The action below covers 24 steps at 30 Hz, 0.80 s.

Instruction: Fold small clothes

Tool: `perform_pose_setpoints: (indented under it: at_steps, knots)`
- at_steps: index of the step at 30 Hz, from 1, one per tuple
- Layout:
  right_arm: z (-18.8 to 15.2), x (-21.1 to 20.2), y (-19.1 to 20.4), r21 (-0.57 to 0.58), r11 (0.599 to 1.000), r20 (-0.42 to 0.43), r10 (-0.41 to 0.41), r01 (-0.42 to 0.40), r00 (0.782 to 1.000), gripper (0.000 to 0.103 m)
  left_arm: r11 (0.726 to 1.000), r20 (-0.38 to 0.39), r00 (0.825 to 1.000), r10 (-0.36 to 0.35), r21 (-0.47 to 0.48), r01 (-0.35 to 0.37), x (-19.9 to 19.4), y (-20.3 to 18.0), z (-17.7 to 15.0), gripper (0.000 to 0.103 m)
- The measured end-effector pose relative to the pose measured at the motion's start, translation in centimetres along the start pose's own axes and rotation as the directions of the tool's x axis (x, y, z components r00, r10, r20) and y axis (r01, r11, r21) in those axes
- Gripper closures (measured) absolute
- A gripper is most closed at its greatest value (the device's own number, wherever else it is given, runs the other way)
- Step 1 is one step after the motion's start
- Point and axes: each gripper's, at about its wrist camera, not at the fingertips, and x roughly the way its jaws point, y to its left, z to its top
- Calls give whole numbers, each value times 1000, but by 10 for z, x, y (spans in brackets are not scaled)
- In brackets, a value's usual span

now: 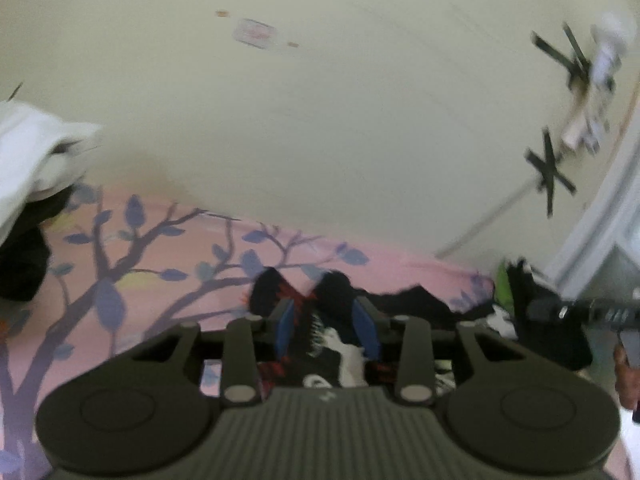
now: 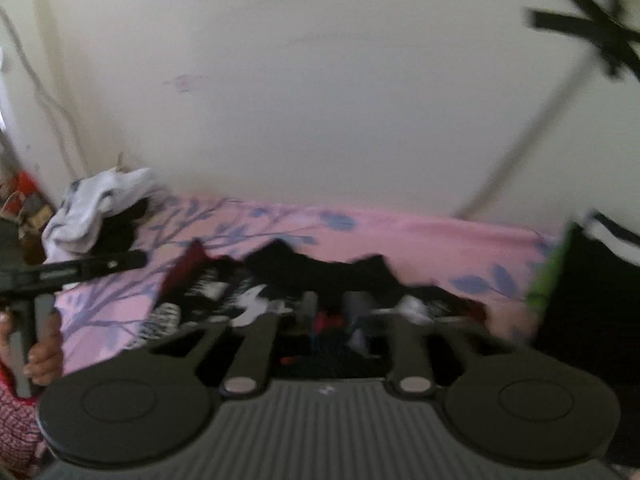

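A small black garment (image 1: 332, 348) with a white and red print lies crumpled on the pink bedsheet (image 1: 140, 280). My left gripper (image 1: 326, 320) sits over it, its blue pads (image 1: 286, 328) apart, with the printed cloth lying loosely between them. In the right wrist view the same garment (image 2: 304, 264) spreads across the sheet (image 2: 420, 240). My right gripper (image 2: 332, 312) hovers low over the garment's near edge; the view is blurred, and its fingers stand apart with nothing clamped. Each tool shows in the other's view: the right one (image 1: 592, 312) and the left one (image 2: 80, 268), held by a hand (image 2: 44, 352).
A white and black clothes pile (image 1: 32, 152) (image 2: 100, 200) sits at the bed's far left. A dark pile with a green piece (image 1: 540, 312) (image 2: 592, 300) is at the right. A cream wall with black tape crosses (image 1: 550, 168) stands close behind the bed.
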Motion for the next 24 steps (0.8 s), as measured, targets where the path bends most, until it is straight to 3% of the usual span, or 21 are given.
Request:
perform_pose_setpoints:
  at_steps: [3, 5, 8, 9, 10, 12, 15, 18, 21, 22, 24]
  knots:
    - [-17, -15, -34, 143, 990, 88, -13, 0, 996, 33, 997, -44, 999, 22, 71, -19, 15, -21, -3, 67]
    - [-30, -14, -50, 223, 975, 91, 1, -22, 996, 33, 992, -86, 995, 49, 123, -38, 29, -34, -6, 67]
    - [-52, 3, -54, 254, 967, 43, 18, -29, 999, 34, 982, -132, 988, 77, 180, -53, 49, -49, -14, 67]
    - [-60, 10, -50, 243, 969, 28, 32, -38, 999, 69, 977, -144, 986, 85, 204, -55, 54, -53, -20, 67]
    - [-66, 16, -47, 216, 976, 2, 26, -26, 1000, 84, 968, -149, 983, 111, 239, -74, 59, -57, -26, 65]
    - [-76, 16, -45, 162, 987, 26, -23, 19, 999, 93, 945, -154, 973, 170, 307, -117, 70, -63, -41, 62]
    - [-83, 9, -51, 168, 981, 79, -109, 95, 991, 94, 926, -109, 973, 203, 344, -155, 69, -67, -49, 53]
    - [-96, 4, -58, 215, 963, 105, -190, 164, 976, 97, 921, -94, 967, 237, 340, -192, 71, -65, -49, 36]
    - [-103, 0, -73, 326, 938, 99, -156, 116, 983, 93, 935, -119, 965, 236, 298, -191, 65, -62, -43, 37]
    - [-101, -3, -70, 321, 939, 97, -160, 122, 982, 88, 941, -123, 964, 234, 278, -193, 58, -61, -39, 40]
    - [-97, -14, -56, 257, 949, 104, -214, 181, 971, 55, 950, -99, 970, 222, 247, -192, 32, -58, -32, 40]
